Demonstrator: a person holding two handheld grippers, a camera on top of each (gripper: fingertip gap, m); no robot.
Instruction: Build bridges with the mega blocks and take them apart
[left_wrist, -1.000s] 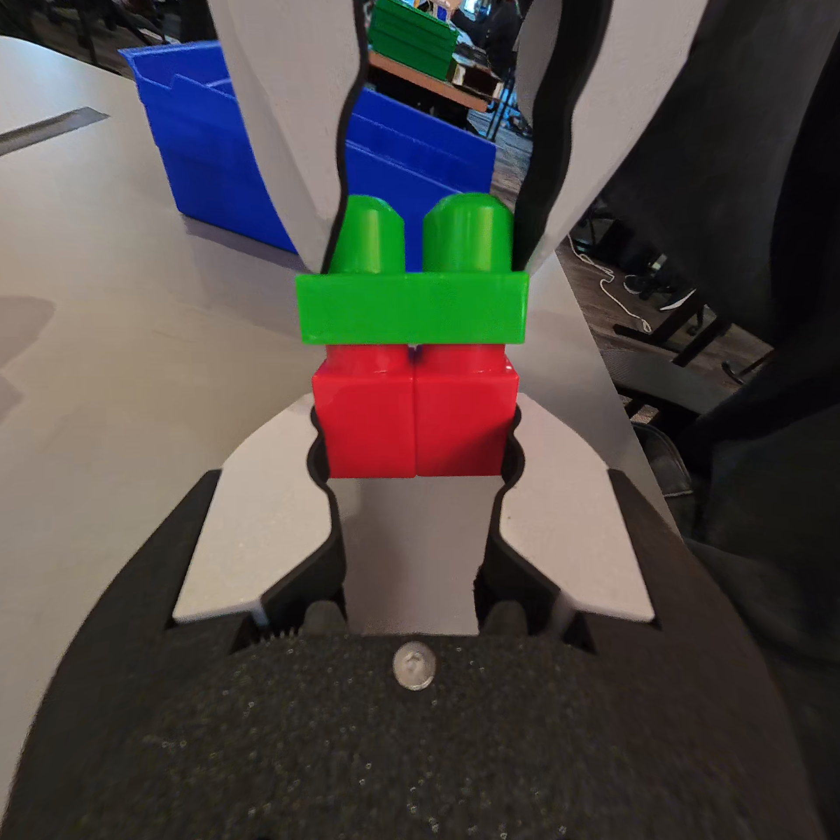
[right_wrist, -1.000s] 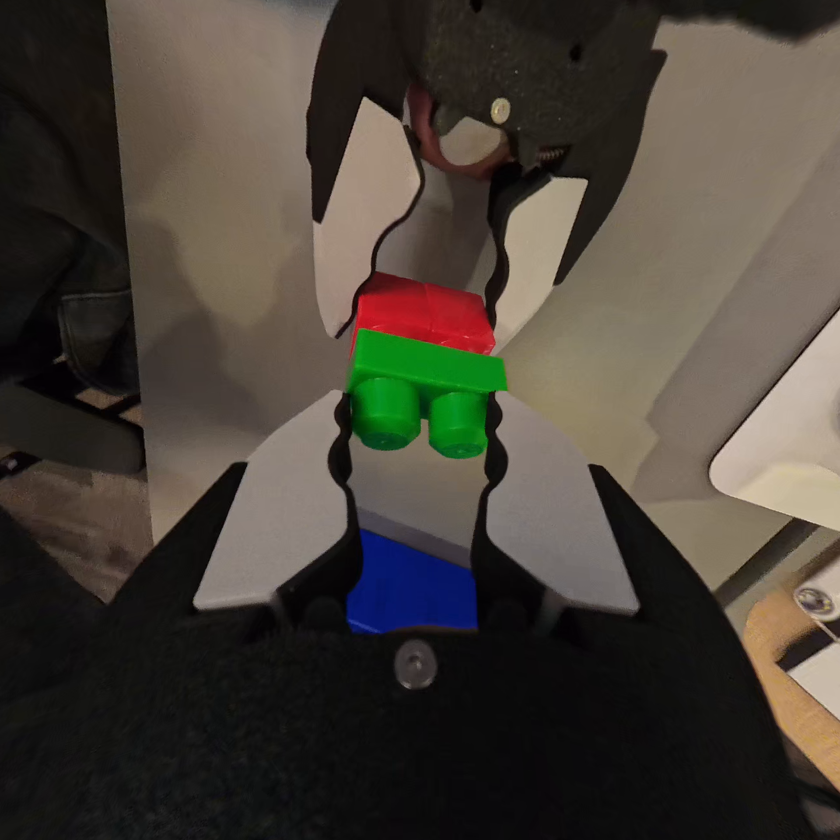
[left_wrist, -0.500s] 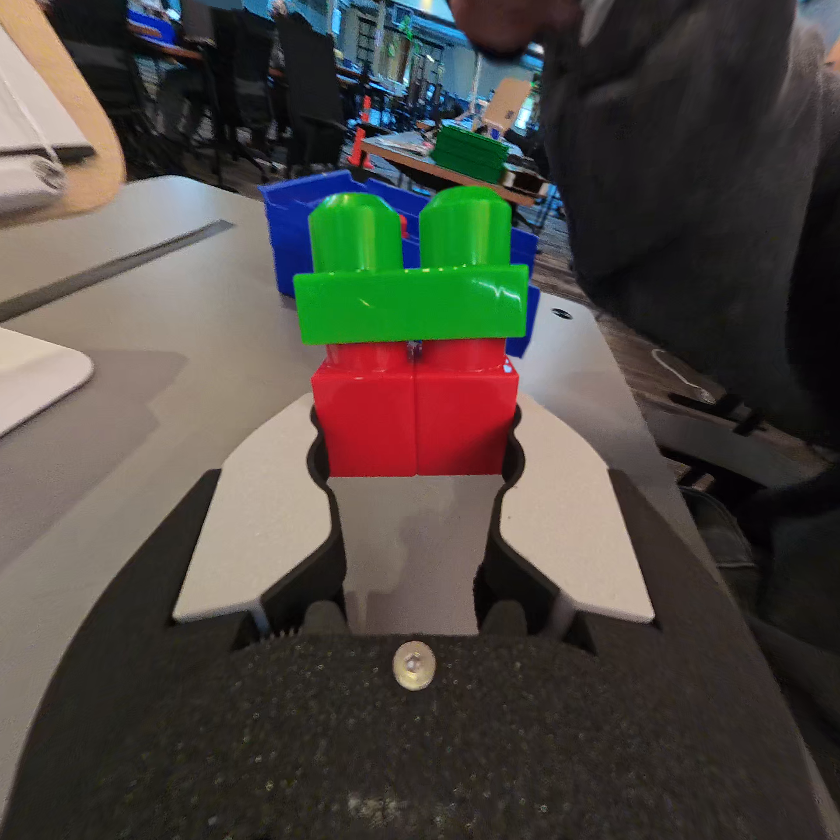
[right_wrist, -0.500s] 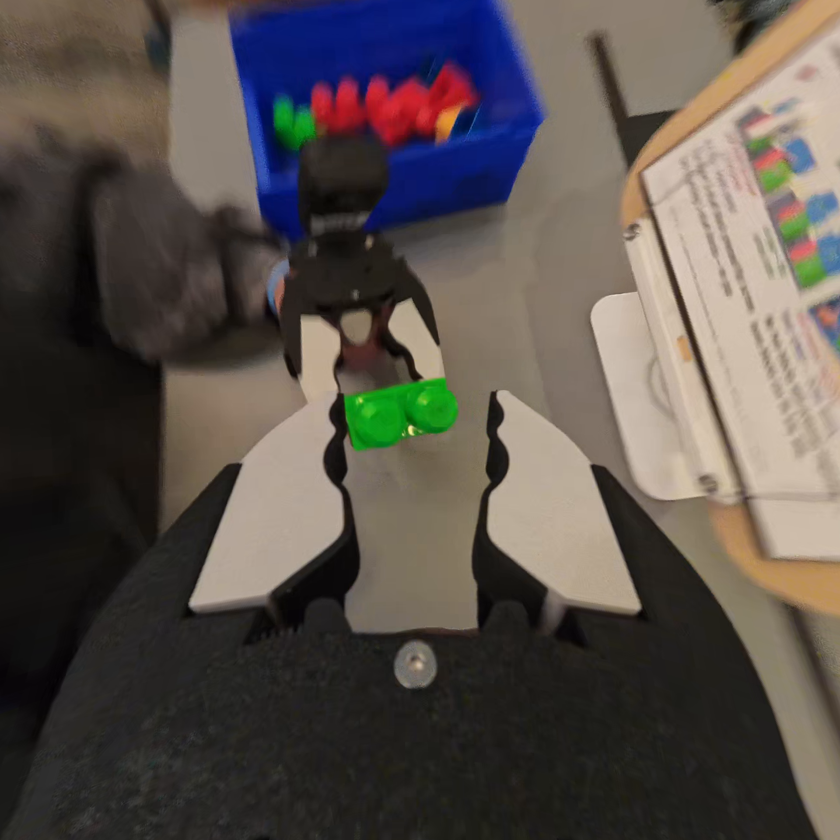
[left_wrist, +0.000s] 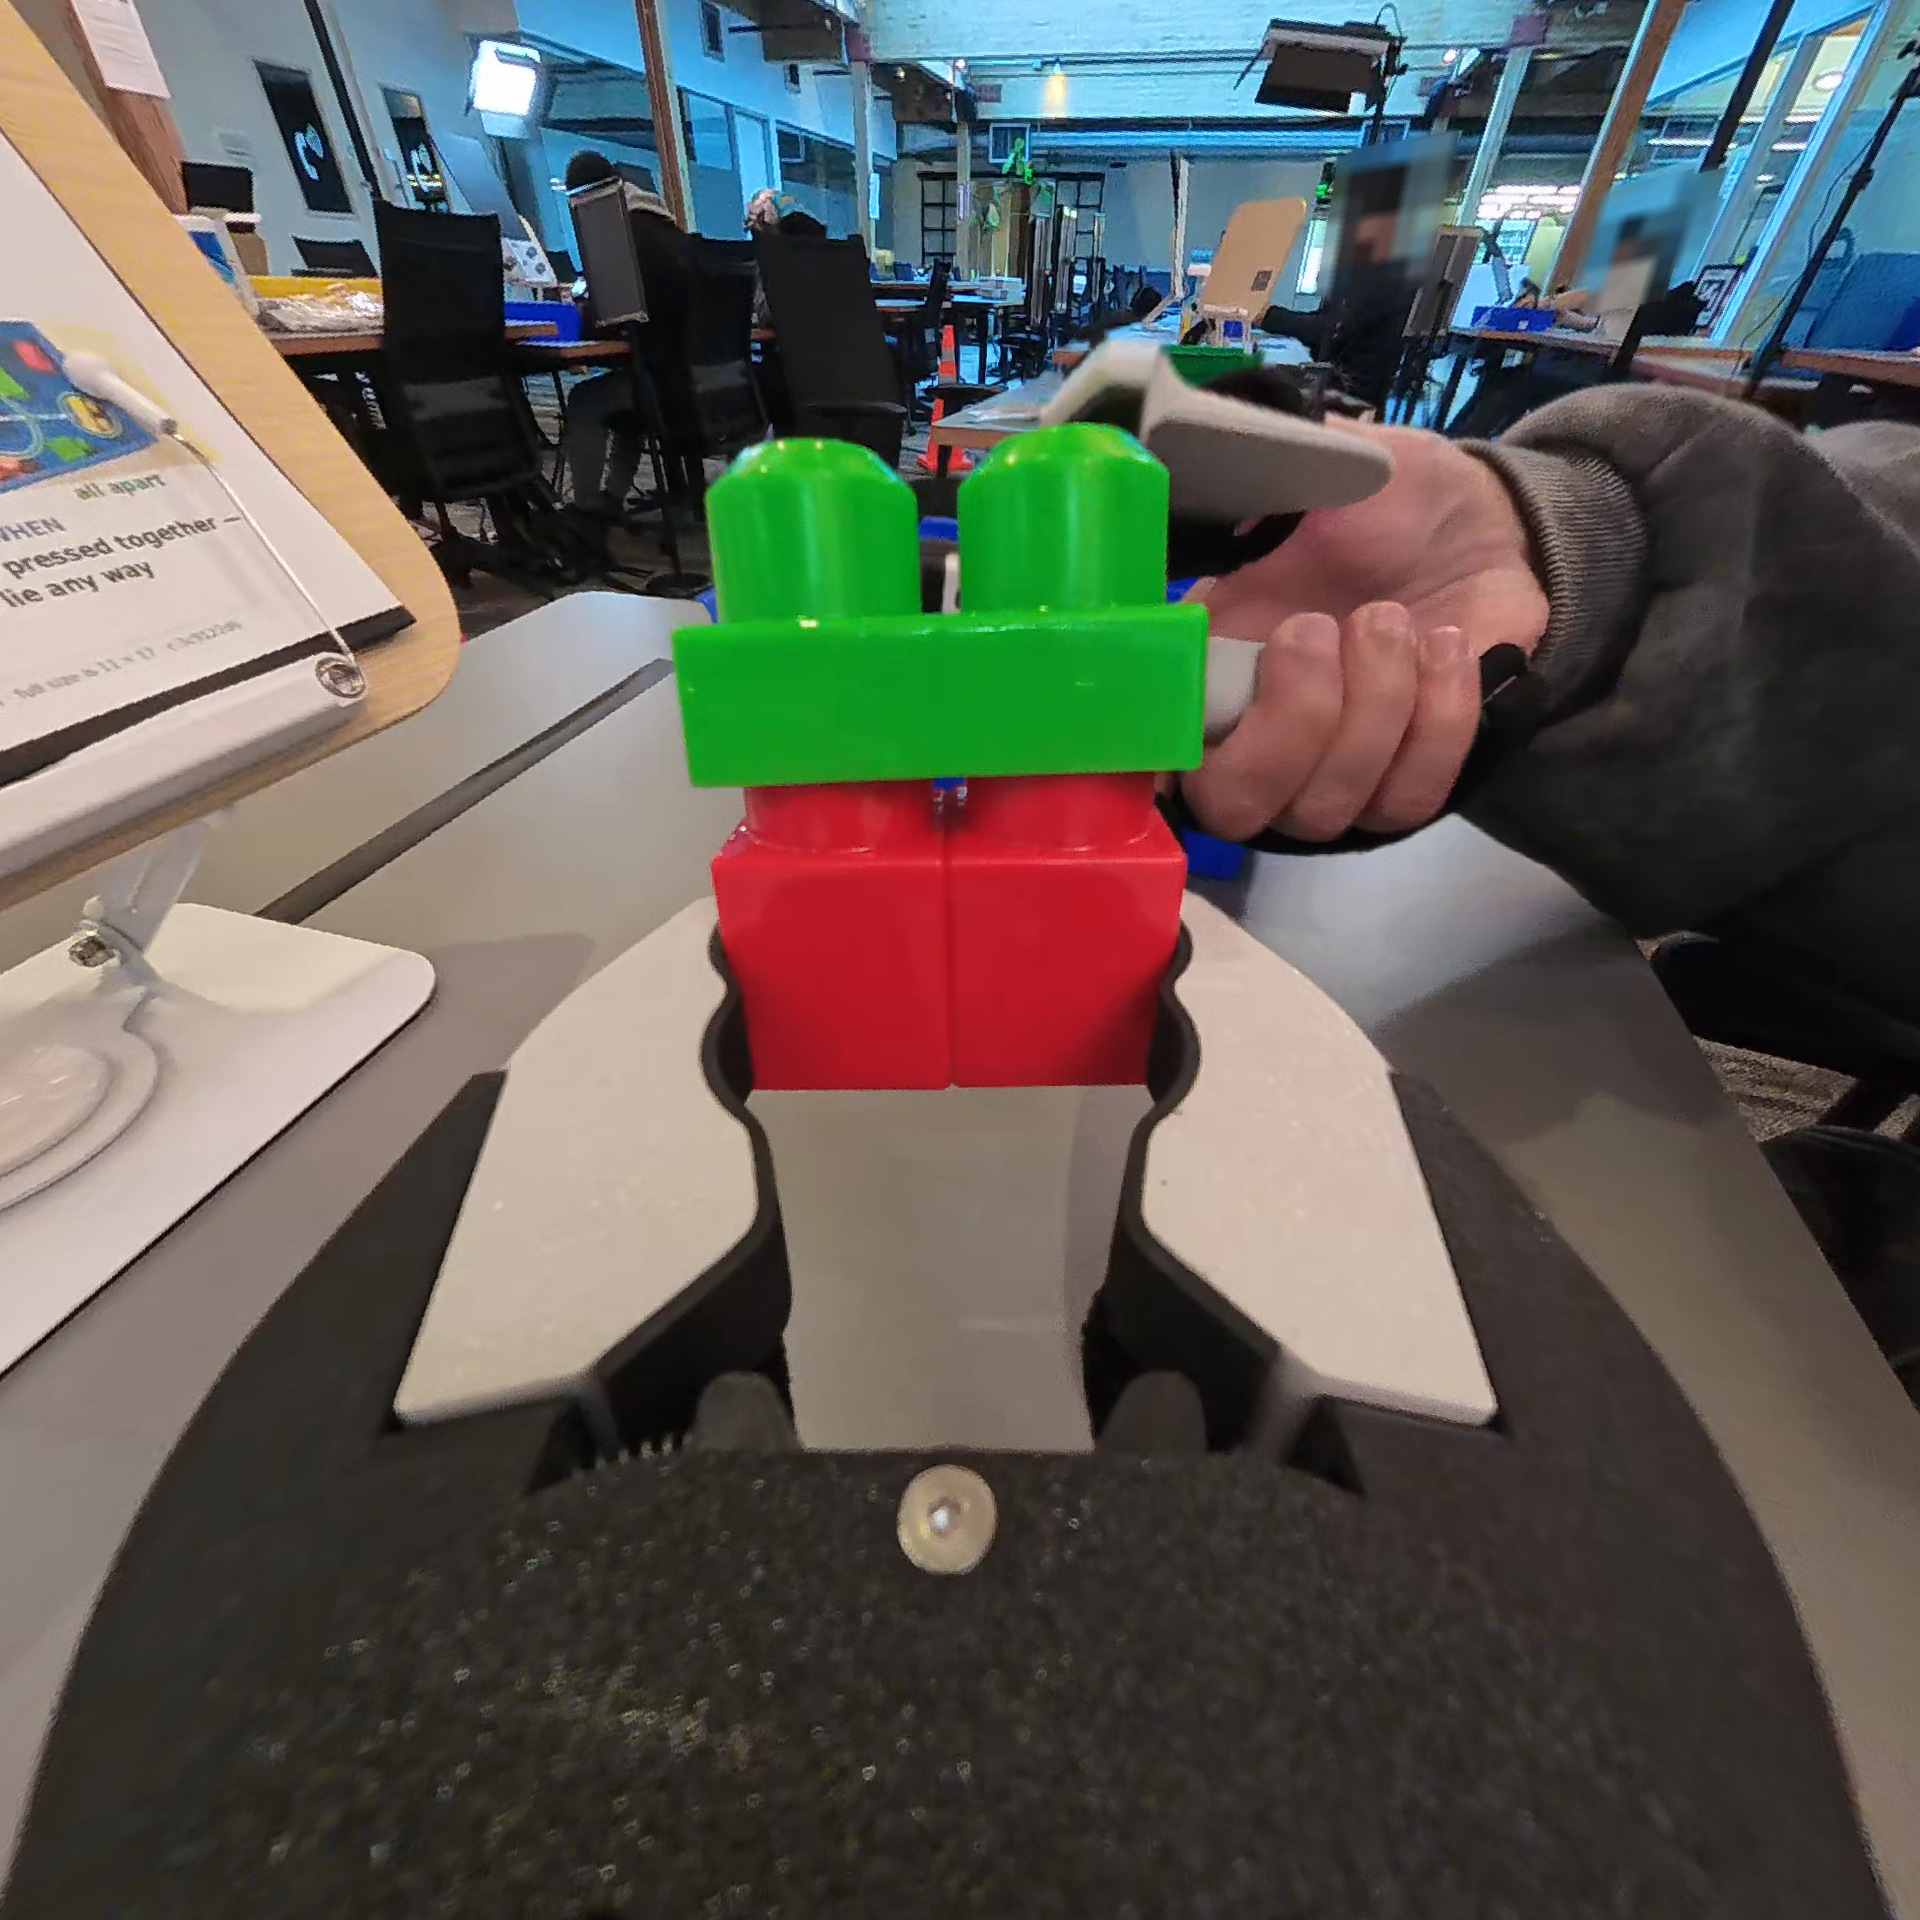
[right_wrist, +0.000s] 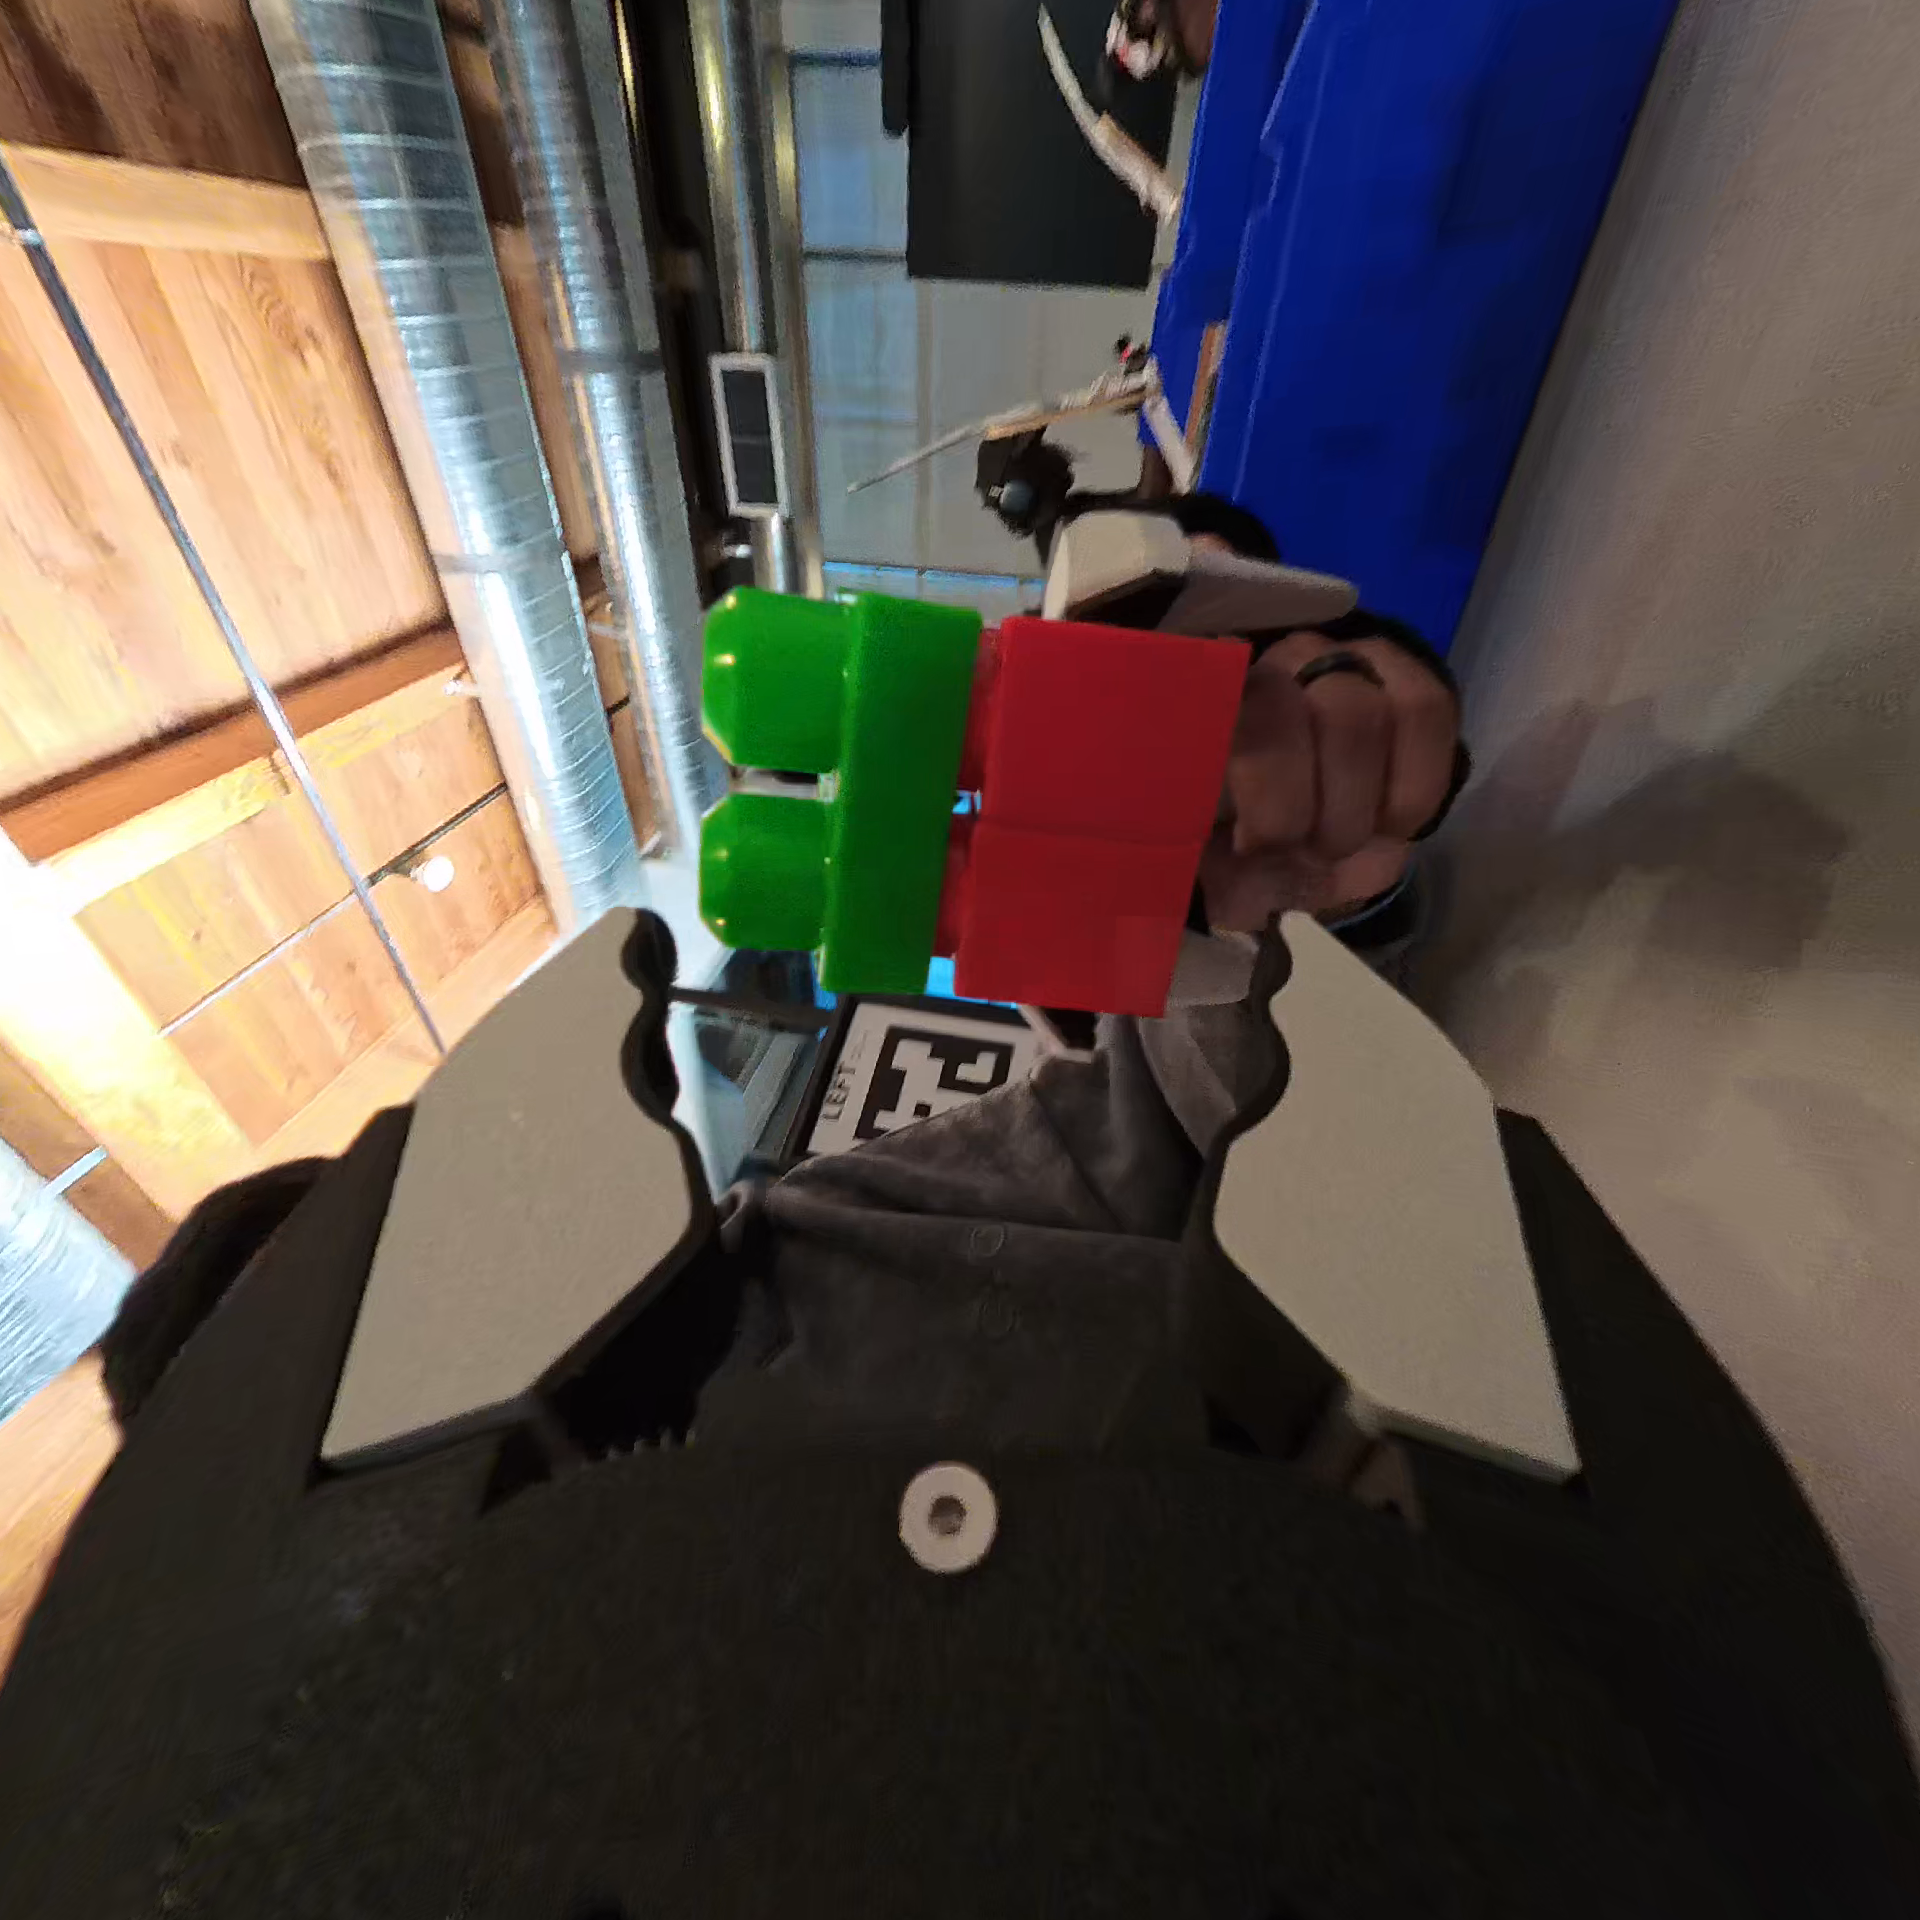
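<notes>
— How many blocks are there, and where?

— Three in the stack: one green block (left_wrist: 940, 691) with two rounded studs, pressed onto two red blocks (left_wrist: 948, 961) set side by side. All are glossy moulded plastic. The red pair sits between the tips of the left hand-held gripper (left_wrist: 948, 997), which is clamped on their sides; the green block rides beyond the tips, untouched by the fingers (left_wrist: 613, 1164), which are pale, matte and wavy-edged on a black, grainy body.

— And the other hand-held gripper?

— The right hand-held gripper (right_wrist: 956, 997) is spread wide and holds nothing. In its view the stack lies just past its tips, turned sideways, green block (right_wrist: 899, 795) to the left of the red blocks (right_wrist: 1091, 810).

— What lies around the stack?

— Right of it, a hand (left_wrist: 1361, 665) in a grey knit sleeve (left_wrist: 1662, 623). Left of it, a tilted wooden board (left_wrist: 223, 343) bearing a printed sheet, on a white stand. Under it, a smooth grey counter (left_wrist: 582, 831).
</notes>
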